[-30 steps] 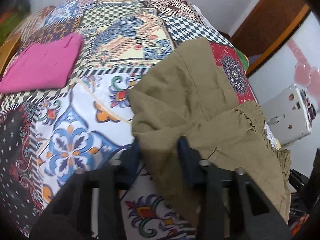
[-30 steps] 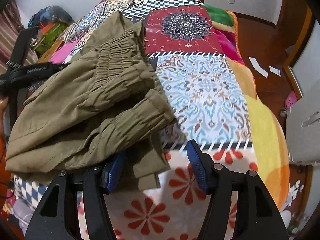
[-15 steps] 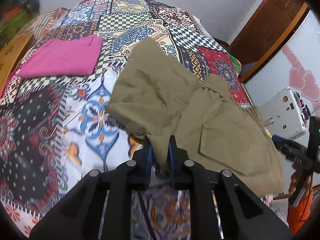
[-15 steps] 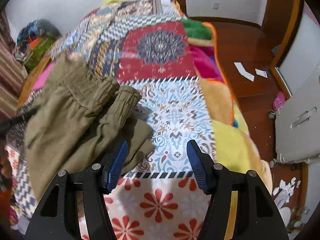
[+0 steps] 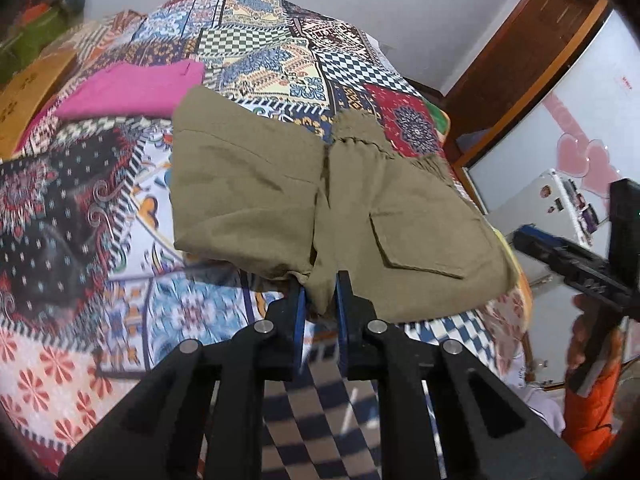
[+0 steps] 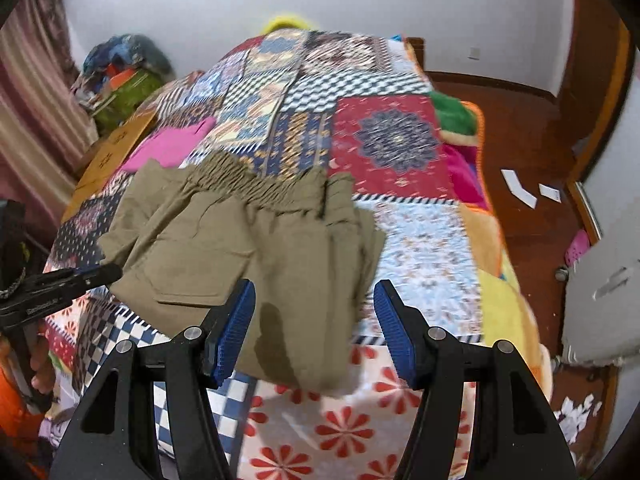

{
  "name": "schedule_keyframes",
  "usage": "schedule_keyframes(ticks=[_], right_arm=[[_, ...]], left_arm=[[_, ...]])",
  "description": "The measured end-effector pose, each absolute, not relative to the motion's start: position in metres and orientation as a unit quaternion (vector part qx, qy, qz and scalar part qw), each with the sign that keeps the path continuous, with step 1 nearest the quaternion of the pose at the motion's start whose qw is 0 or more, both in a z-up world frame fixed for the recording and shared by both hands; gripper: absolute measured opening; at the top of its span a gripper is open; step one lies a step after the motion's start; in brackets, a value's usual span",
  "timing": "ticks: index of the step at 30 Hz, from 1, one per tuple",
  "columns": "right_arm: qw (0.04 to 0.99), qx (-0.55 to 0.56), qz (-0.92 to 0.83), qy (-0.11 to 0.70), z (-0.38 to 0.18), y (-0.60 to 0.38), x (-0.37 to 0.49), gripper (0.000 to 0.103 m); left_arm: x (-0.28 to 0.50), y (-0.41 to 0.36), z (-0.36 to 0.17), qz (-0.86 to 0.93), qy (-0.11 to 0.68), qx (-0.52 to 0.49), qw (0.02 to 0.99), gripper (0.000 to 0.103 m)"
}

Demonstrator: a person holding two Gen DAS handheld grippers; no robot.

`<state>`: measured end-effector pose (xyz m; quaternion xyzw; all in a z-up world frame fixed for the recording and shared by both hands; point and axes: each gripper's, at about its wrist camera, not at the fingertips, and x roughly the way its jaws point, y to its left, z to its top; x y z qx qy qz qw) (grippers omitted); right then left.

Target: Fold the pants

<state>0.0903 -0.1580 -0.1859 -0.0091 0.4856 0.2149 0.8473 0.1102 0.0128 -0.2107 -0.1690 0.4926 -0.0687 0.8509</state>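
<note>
We see olive pants (image 5: 400, 216) on the patchwork bed (image 5: 80, 200), pocket flap up, elastic waist bunched. Our left hand-held gripper (image 5: 320, 300) pinches a fabric fold near the crotch; right hand-held gripper (image 6: 314, 328) half open w/ nothing gripped, above the hem

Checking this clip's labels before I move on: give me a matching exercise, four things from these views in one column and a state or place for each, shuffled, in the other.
Things:
1. left gripper
2. right gripper
3. pants
4. pink cloth

States or places:
A. folded flat on the bedspread, beyond the pants
B. open, with nothing pinched
C. shut on a fold of olive fabric
D. olive, spread on the bedspread with a flap pocket facing up

Pairs: 1-C, 2-B, 3-D, 4-A
</note>
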Motion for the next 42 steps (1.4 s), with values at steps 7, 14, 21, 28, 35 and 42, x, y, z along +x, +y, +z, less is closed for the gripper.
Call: schedule_keyframes(ticks=[7, 14, 21, 28, 35, 42], right_arm=[[0.819, -0.025, 0.215, 0.531, -0.229, -0.144, 0.098, 0.058], [0.825, -0.025, 0.207, 0.526, -0.218, -0.148, 0.097, 0.058], [0.843, -0.027, 0.209, 0.495, -0.199, -0.136, 0.092, 0.058], [0.835, -0.033, 0.208, 0.508, -0.215, -0.128, 0.099, 0.058], [0.830, -0.019, 0.194, 0.522, -0.224, -0.144, 0.101, 0.058], [0.838, -0.008, 0.182, 0.514, -0.211, -0.157, 0.106, 0.058]], left_arm=[[0.095, 0.016, -0.210, -0.081, 0.500, -0.179, 0.843, 0.014], [0.083, 0.030, -0.185, -0.053, 0.479, -0.144, 0.864, 0.015], [0.102, 0.040, -0.179, -0.059, 0.464, -0.154, 0.870, 0.015], [0.135, 0.033, -0.224, -0.026, 0.504, -0.122, 0.855, 0.015], [0.136, 0.075, -0.250, 0.039, 0.521, -0.134, 0.842, 0.015], [0.134, 0.103, -0.230, 0.051, 0.499, -0.148, 0.852, 0.067]])
